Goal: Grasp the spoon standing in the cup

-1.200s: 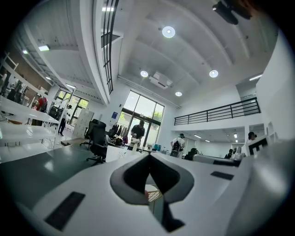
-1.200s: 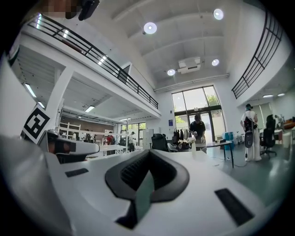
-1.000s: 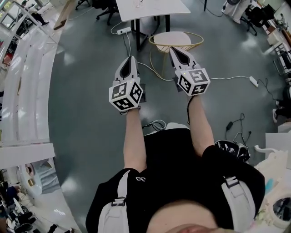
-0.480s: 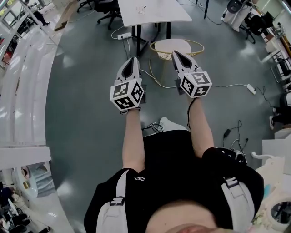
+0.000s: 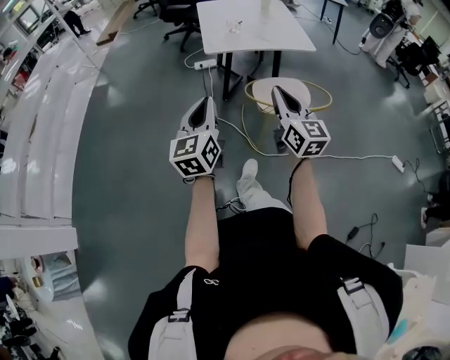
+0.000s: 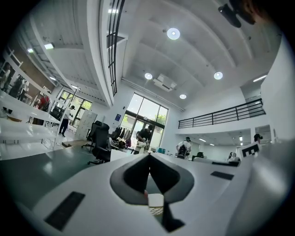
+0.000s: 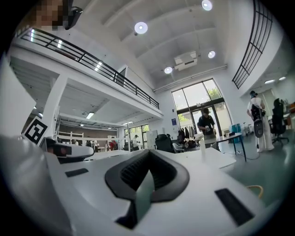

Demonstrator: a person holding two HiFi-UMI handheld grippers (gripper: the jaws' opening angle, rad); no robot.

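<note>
Left tongs (image 5: 204, 103) and right tongs (image 5: 277, 91) (two in all) both closed, empty, before one white table (image 5: 281, 31).

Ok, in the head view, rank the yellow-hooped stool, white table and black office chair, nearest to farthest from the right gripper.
From the right gripper:
1. Yellow-hooped stool, on the floor just under its tip.
2. White table, ahead.
3. Black office chair, beyond the table, left.

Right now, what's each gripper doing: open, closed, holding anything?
Left gripper: jaws closed, nothing between them.
Right gripper: jaws closed, nothing between them.
</note>
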